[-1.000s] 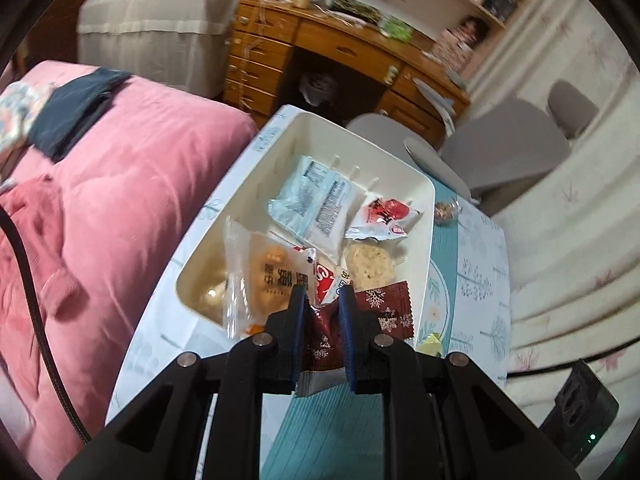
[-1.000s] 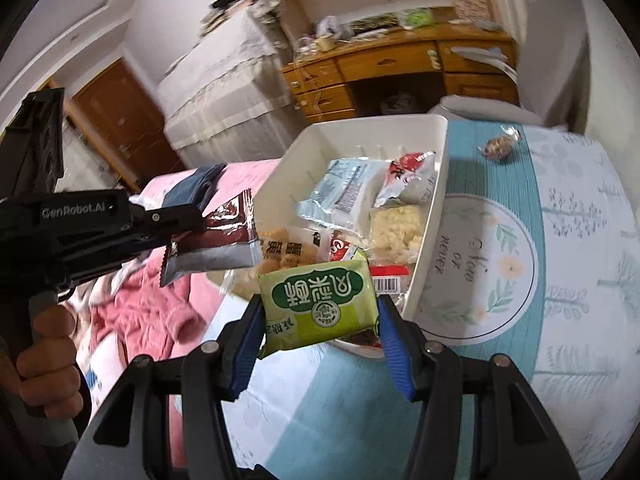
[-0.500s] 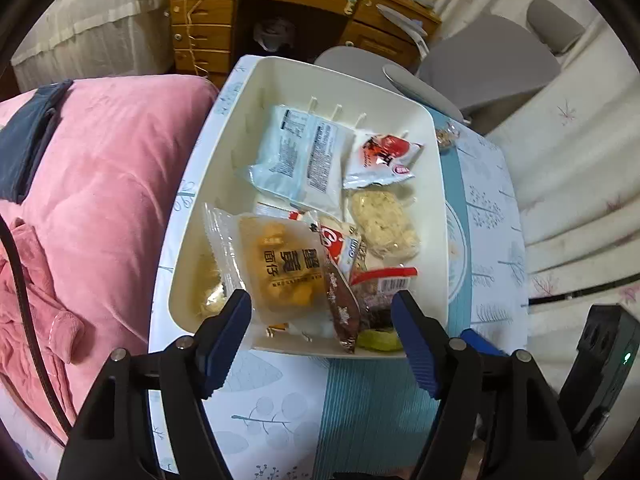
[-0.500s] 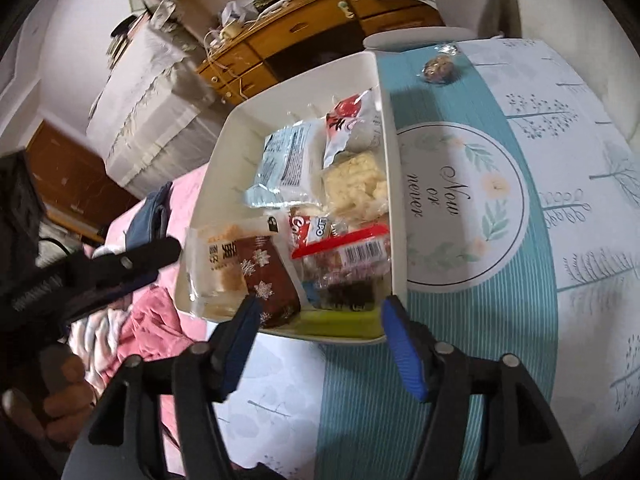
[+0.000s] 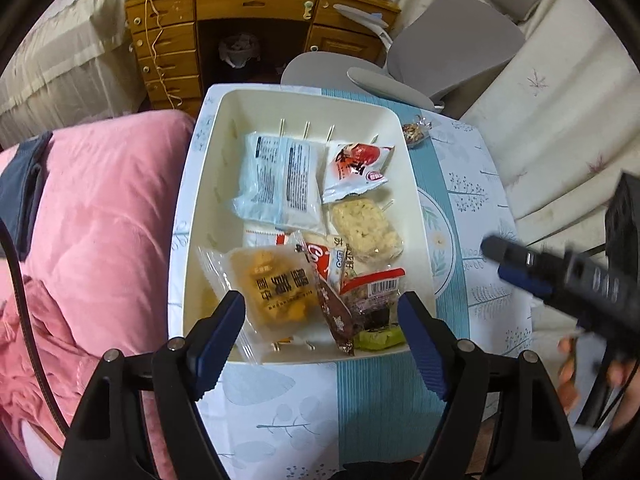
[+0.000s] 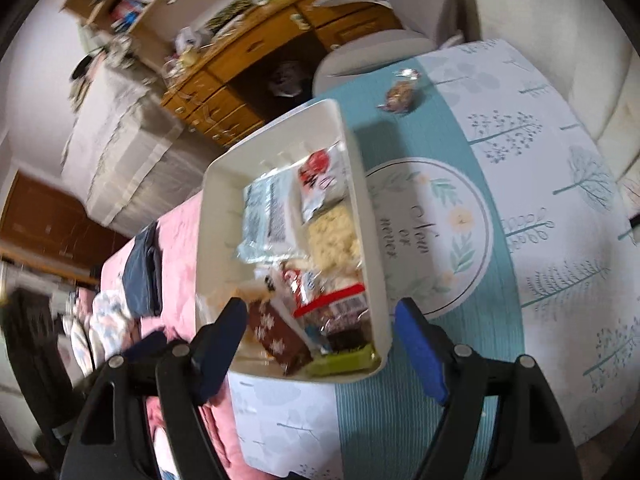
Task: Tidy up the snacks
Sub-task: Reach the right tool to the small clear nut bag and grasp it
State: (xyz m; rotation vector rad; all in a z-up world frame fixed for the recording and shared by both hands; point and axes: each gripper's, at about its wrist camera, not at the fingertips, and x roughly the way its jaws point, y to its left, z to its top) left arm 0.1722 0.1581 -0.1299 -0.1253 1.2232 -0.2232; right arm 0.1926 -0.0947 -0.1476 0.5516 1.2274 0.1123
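Observation:
A cream plastic bin point(image 5: 208, 184) point(image 6: 216, 240) on the table holds several snack packets. Among them are a pale blue packet point(image 5: 280, 176), a red-and-white packet point(image 5: 356, 168), a yellow pastry packet point(image 5: 276, 292), a brown snowflake packet point(image 5: 336, 316) point(image 6: 276, 332) and a green packet point(image 5: 380, 336) point(image 6: 344, 360). My left gripper point(image 5: 322, 332) is open and empty over the bin's near edge. My right gripper point(image 6: 320, 340) is open and empty above the bin's near end. One small wrapped snack point(image 5: 416, 132) point(image 6: 400, 92) lies on the table beyond the bin.
The table wears a teal and white printed cloth point(image 6: 520, 240). A pink quilted bed point(image 5: 92, 220) lies left of the table. A grey chair point(image 5: 440, 56) and a wooden desk point(image 5: 240, 20) stand behind. The right gripper's body point(image 5: 580, 280) shows at the right.
Both grippers opened and dropped their packets: the brown snowflake packet from the left, the green packet from the right. Both packets now lie in the bin's near end. Both grippers have pulled back.

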